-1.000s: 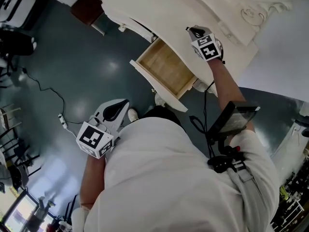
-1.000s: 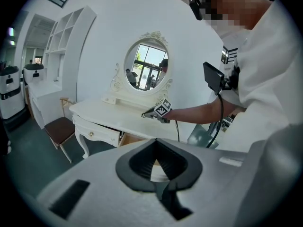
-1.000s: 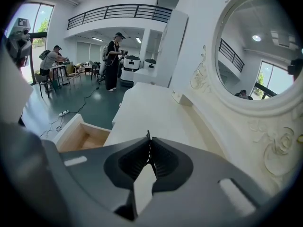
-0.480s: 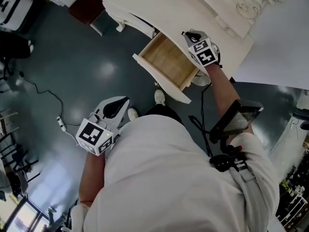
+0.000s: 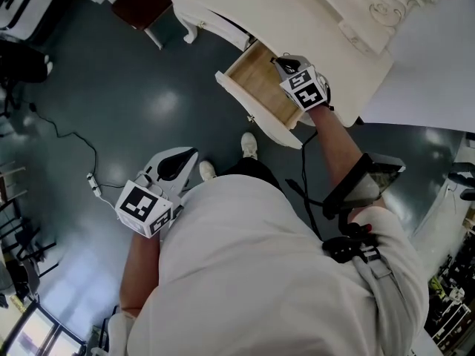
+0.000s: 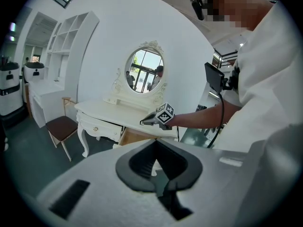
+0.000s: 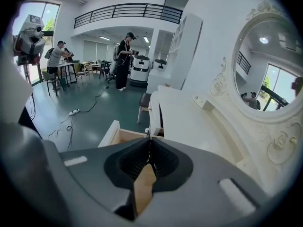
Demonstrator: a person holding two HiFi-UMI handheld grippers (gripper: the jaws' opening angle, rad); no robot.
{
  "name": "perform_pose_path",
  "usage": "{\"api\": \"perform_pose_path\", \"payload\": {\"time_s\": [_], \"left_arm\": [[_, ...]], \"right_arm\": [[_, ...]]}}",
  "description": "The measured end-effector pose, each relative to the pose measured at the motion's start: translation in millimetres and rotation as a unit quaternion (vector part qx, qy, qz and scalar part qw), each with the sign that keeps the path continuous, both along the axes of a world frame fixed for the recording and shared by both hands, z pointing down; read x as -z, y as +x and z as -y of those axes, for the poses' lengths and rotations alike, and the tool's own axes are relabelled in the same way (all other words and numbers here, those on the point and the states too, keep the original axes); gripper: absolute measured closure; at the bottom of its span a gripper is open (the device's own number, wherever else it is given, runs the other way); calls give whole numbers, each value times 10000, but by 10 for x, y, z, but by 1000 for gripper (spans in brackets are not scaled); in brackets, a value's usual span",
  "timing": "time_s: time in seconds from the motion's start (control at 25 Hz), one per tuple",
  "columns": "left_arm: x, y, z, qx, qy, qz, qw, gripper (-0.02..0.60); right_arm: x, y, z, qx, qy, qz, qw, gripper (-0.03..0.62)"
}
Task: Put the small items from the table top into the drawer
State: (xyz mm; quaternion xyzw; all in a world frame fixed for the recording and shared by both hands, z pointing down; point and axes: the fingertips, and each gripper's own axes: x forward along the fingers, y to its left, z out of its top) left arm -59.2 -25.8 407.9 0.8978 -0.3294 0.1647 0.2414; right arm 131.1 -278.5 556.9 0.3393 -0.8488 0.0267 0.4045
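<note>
A white dressing table [image 5: 297, 13] has its drawer [image 5: 256, 124] pulled out, showing a bare wooden bottom. My right gripper [image 5: 276, 60] hangs over the drawer's back right corner, by the table's edge. In the right gripper view its jaws [image 7: 148, 137] are pressed together on a thin dark item that pokes out at the tips, above the drawer [image 7: 113, 134]. What the item is I cannot tell. My left gripper [image 5: 194, 154] is held low beside my body, far from the table, shut and empty [image 6: 155, 143]. No other small items show on the table top.
An oval mirror [image 7: 270, 79] stands at the back of the table. A chair with a brown seat [image 5: 141, 2] is at the table's left end. A cable with a power strip [image 5: 93, 184] lies on the dark floor. People [image 7: 124, 56] stand far across the room.
My right gripper has moved from the table's front edge to above the open drawer. The left gripper has stayed where it was.
</note>
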Motion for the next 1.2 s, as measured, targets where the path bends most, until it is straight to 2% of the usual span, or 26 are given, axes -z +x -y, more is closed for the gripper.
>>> {"api": "perform_pose_path", "payload": {"time_s": [0.2,0.52,0.88,1.2], "left_arm": [[-33,-241,-221,100,-41,-19,9999,580],[-113,-329,-300,377,-169,0,9991,580],[-157,-318,-208,865,-371,98,9955,580],[-215,-170,-26,1171,-604,177,9911,580]], "right_arm": [[-110,-370,-240,209,-91,-32,9997,577],[-518,-641,-333,547,-356,-135,9978,577],[-1074,-714,-157,806,-670,-260,9941,577],[-1539,-727,-41,1181,-900,-376,9882,576]]}}
